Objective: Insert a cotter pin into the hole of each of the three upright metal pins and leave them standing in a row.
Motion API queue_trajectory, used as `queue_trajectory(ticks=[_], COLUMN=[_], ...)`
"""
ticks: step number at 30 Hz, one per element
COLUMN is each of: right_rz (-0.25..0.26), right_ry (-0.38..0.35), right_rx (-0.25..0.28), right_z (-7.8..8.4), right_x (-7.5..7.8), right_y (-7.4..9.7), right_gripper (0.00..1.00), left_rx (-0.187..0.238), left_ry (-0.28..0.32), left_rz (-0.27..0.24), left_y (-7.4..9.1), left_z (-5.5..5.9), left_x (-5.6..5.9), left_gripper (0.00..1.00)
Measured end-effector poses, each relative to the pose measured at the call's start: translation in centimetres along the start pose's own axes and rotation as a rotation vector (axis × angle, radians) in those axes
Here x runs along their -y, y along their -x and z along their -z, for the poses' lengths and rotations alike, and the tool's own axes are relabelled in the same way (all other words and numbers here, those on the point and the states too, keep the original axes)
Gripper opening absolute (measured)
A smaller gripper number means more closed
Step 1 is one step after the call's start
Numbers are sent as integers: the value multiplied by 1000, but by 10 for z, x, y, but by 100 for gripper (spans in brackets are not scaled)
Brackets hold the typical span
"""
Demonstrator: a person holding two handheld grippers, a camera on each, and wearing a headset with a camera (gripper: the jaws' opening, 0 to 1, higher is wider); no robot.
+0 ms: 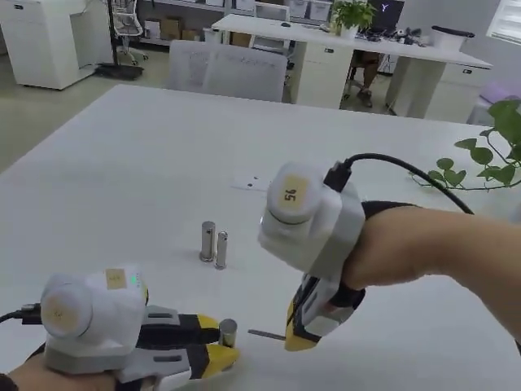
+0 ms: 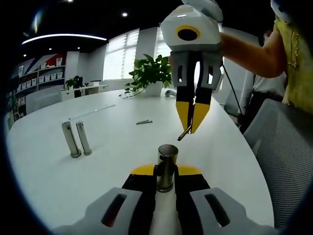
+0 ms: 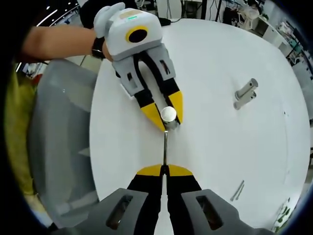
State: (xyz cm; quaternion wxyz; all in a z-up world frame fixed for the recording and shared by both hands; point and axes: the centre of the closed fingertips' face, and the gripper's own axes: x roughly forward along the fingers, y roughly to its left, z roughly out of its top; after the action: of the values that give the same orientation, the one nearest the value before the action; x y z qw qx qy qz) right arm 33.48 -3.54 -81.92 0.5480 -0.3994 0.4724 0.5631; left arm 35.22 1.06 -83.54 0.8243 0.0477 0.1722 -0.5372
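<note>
An upright metal pin [image 2: 167,166] stands on the white table [image 1: 163,147], and my left gripper [image 2: 166,172] is shut on it low down. My right gripper [image 3: 165,170] is shut on a thin cotter pin [image 3: 165,146] that points at the held metal pin [image 3: 169,115], its tip just short of the side. In the head view, the cotter pin [image 1: 264,334] lies level between my right gripper [image 1: 297,340] and the pin [image 1: 228,331] in my left gripper [image 1: 225,342]. Two more metal pins [image 1: 214,243] stand close together farther back.
Two loose cotter pins [image 2: 144,122] lie on the table beyond the standing pair. A small paper label [image 1: 248,183] lies mid-table. A leafy plant [image 1: 492,151] overhangs the right edge. A grey chair [image 1: 228,69] stands at the far side.
</note>
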Motion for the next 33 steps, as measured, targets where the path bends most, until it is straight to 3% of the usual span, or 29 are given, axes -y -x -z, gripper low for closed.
queue_trajectory(ticks=[33], right_rz=[-8], right_ry=[7], right_rx=[-17], right_z=[-9], right_x=[3], right_y=[-9], right_gripper=[3], left_rx=[-4], left_ry=[-9], left_rz=[-5], left_y=[0], left_z=[0], left_x=[-1], left_gripper=[12])
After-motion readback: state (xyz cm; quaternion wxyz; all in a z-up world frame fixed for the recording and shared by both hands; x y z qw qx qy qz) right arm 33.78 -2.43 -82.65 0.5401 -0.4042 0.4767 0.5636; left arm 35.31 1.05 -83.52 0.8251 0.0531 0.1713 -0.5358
